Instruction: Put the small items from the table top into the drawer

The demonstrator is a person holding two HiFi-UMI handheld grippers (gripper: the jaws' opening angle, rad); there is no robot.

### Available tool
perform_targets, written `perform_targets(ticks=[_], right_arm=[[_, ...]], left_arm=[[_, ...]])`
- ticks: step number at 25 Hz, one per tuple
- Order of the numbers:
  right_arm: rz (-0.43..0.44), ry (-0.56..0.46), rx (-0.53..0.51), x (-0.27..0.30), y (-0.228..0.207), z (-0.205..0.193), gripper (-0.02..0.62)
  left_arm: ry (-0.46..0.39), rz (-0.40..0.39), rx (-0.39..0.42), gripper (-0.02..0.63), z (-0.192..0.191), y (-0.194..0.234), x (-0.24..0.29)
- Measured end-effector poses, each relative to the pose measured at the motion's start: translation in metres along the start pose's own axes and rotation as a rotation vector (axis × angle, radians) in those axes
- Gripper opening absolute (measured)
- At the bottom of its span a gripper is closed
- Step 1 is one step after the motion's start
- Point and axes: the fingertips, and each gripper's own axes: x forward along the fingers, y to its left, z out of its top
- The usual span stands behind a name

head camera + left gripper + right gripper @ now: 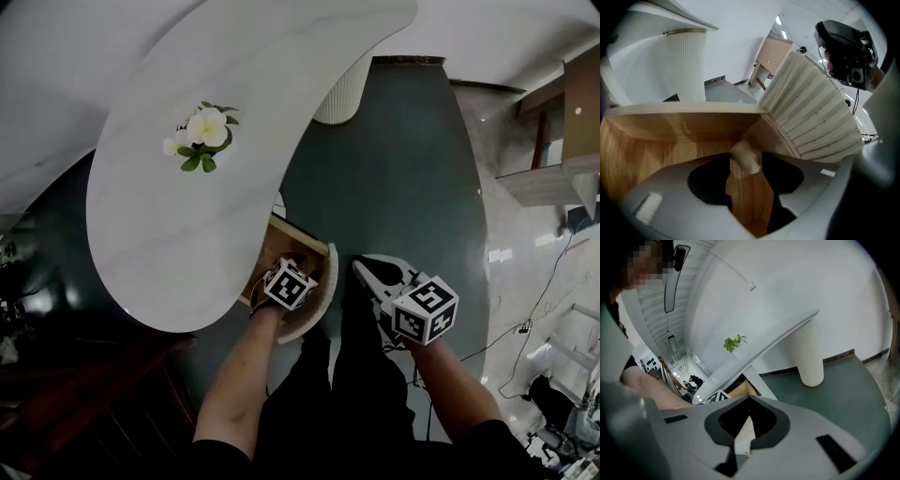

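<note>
Left tongs (jaws apart) over pale item inside drawer.

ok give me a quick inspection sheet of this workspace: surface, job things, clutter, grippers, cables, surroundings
surface: white curved table top.
job's things: wooden drawer stands open under the table edge; a small beige item is inside it at the left gripper's jaw tips, seemingly loose.
clutter: flower plant on the table top; nothing else seen.
grippers: left gripper reaches into the drawer, jaws apart; right gripper is beside the drawer, tips together, nothing between them.
cables: one cable lies on the floor at the right.
surroundings: dark green floor; white ribbed pedestal.
</note>
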Motion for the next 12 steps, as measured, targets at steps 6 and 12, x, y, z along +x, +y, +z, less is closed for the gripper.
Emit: perform_targets(ticks=[6,12], right_arm=[[0.004,0.005,-0.022,-0.004,0.004,0.006,0.011],[-0.006,0.007,-0.03,-0.008,0.007,0.008,0.011]], left_arm=[[-0.015,0.003,0.002,0.229,-0.006,0.005,0.003],[-0.033,0.017,-0.026,0.229,-0.009,0.004,-0.01]])
